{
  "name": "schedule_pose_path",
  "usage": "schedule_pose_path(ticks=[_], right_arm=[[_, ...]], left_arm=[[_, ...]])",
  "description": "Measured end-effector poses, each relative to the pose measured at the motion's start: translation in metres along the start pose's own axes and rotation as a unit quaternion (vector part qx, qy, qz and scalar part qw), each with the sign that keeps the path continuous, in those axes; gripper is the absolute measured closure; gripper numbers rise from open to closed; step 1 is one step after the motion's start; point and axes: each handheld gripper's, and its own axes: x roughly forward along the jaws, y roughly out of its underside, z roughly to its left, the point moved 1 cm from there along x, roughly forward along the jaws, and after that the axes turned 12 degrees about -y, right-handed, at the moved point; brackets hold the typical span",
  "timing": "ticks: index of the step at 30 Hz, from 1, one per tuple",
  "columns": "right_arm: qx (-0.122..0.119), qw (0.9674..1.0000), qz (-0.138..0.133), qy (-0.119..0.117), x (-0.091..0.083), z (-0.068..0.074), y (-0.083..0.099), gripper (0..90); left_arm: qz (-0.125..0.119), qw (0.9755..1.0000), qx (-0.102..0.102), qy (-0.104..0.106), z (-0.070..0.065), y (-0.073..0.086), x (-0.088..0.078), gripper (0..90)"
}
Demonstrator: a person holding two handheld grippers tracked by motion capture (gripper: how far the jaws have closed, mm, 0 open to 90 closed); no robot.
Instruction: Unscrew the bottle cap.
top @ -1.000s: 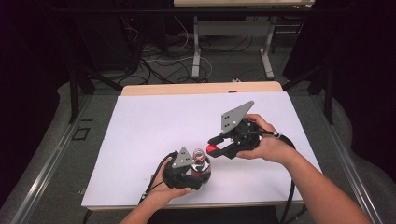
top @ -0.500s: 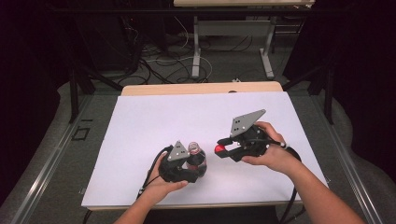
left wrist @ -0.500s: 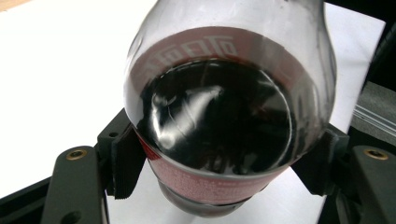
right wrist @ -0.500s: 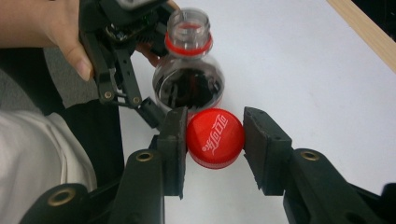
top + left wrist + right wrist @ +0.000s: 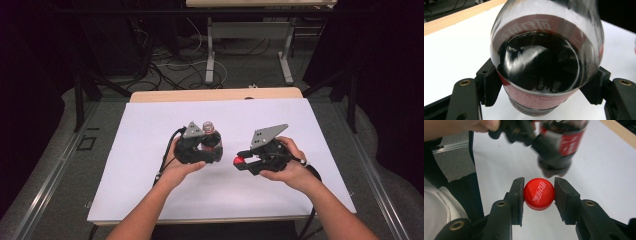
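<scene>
The table (image 5: pixel 150 200) carries a white sheet over most of its top, with a strip of bare wood showing along the far edge. Both forearms enter from the near edge, and the work sits around the middle of the sheet, somewhat closer to the near edge than the far one. The left gripper (image 5: pixel 204 149) is held above the sheet just left of centre, with its grey plate uppermost and its cable trailing back toward the near edge. Its jaws are clamped on a small cola bottle (image 5: pixel 210 138); in the left gripper view the two black pads press against opposite sides of the bottle (image 5: pixel 546 62) at the red label band, and the dark liquid is seen through the clear shoulder. In the high view the bottle stands roughly upright, neck toward the far edge, with no cap on it. The right gripper (image 5: pixel 242 161) is held right of centre, pointing toward the left gripper, and stands apart from it with bare sheet between them. Its jaws are drawn in on a red bottle cap (image 5: pixel 239 160); the right gripper view shows the cap (image 5: pixel 539 194) pinched between both pads, its printed top facing the camera. Whether the cap touches the sheet beneath cannot be told. The same view shows the bottle (image 5: pixel 560 147), blurred, beyond the cap.
</scene>
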Motion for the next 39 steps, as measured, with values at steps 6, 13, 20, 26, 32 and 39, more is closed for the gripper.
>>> schedule_pose_path(ticks=[6, 13, 20, 26, 32, 39], right_arm=[[0.016, 0.9998, -0.004, 0.014, 0.004, -0.003, 0.011, 60.9], [0.019, 0.9992, -0.002, 0.034, 0.013, -0.004, 0.022, 61.0], [0.029, 0.9984, -0.013, 0.047, 0.022, -0.005, 0.032, 60.9], [0.029, 0.9983, -0.023, 0.045, 0.026, -0.003, 0.033, 60.9], [0.031, 0.9982, -0.025, 0.045, 0.032, -0.004, 0.035, 60.9], [0.032, 0.9984, -0.022, 0.04, 0.035, -0.006, 0.034, 60.9]], left_arm=[[-0.004, 0.9999, -0.006, -0.012, 0.008, -0.021, 0.018, 29.4], [0.004, 0.9997, -0.01, -0.024, 0.011, -0.032, 0.046, 29.4], [0.023, 0.9986, -0.015, -0.045, 0.017, -0.026, 0.077, 29.4], [0.035, 0.9977, -0.013, -0.057, 0.02, -0.018, 0.092, 29.3], [0.042, 0.9973, -0.024, -0.056, 0.019, -0.006, 0.1, 29.3], [0.047, 0.997, -0.024, -0.057, 0.021, 0.007, 0.103, 29.2]])
